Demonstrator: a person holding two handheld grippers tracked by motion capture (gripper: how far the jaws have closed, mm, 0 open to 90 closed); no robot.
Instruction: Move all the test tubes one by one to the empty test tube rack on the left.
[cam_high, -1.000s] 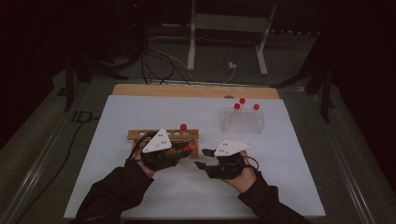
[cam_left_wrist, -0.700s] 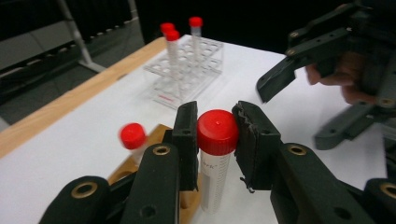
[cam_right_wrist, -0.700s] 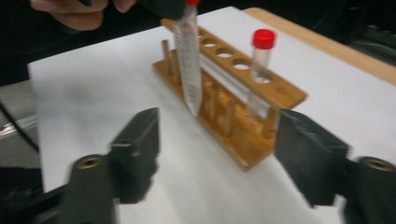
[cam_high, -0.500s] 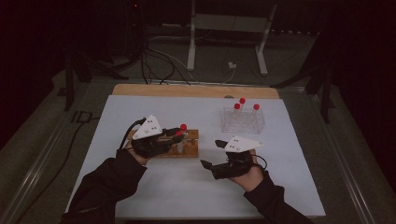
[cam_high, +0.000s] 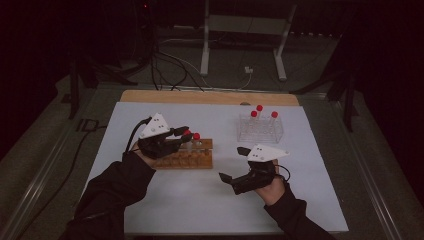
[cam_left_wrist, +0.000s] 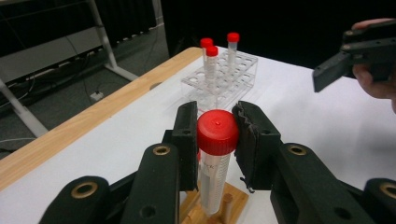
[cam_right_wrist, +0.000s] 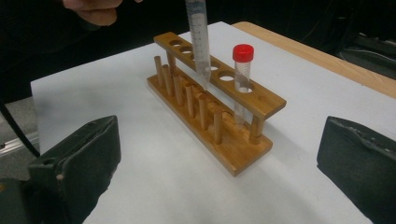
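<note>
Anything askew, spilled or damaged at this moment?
Nothing spilled or askew. The pad on one finger of the left gripper, shut on the red-capped tube, looks ragged along its edge. The wooden rack stands level.

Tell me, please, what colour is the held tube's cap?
Red cap; the left gripper view shows it best.

Left gripper (cam_high: 181, 136) raised over the desk, fingers (cam_left_wrist: 254, 140) clamped, forearm reaching in from bottom left; right gripper (cam_high: 234, 164) held low and level, jaws just opened wide with nothing between, dark sleeve at bottom right.
</note>
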